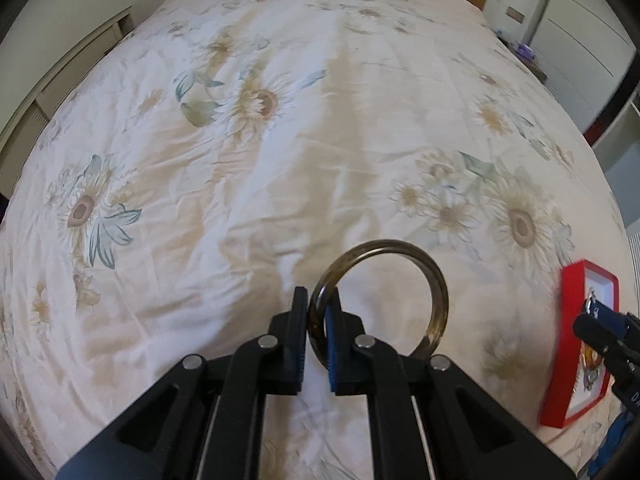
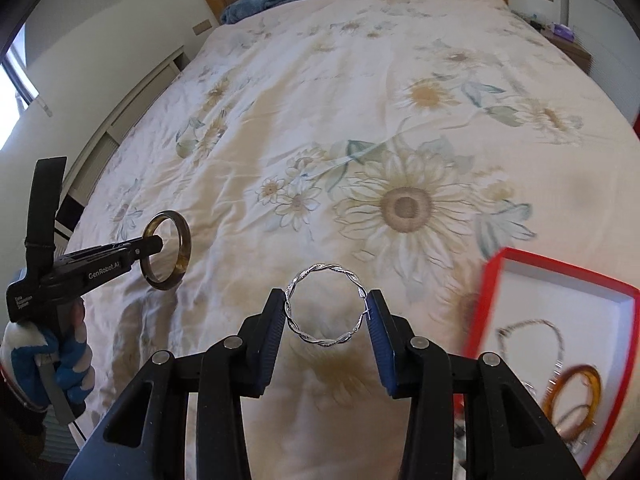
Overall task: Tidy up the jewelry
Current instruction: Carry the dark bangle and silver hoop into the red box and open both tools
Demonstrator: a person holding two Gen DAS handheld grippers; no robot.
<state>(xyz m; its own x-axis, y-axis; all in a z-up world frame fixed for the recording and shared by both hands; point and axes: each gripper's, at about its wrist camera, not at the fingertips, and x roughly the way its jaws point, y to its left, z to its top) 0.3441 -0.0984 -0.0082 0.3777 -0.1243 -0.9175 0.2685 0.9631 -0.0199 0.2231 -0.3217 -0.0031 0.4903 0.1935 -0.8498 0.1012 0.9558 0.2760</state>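
Right wrist view showed "GenRobot.AI" printed on the left gripper, which pinched a dark amber bangle above the bed. The right gripper clamped a twisted silver bracelet near the red box at the bed's right edge.

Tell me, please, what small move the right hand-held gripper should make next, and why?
Probably swing the right hand-held gripper rightward over the red-rimmed, white-lined box and release. It holds the twisted silver bangle above the floral bedspread, and the box already holds an amber bangle and a chain.
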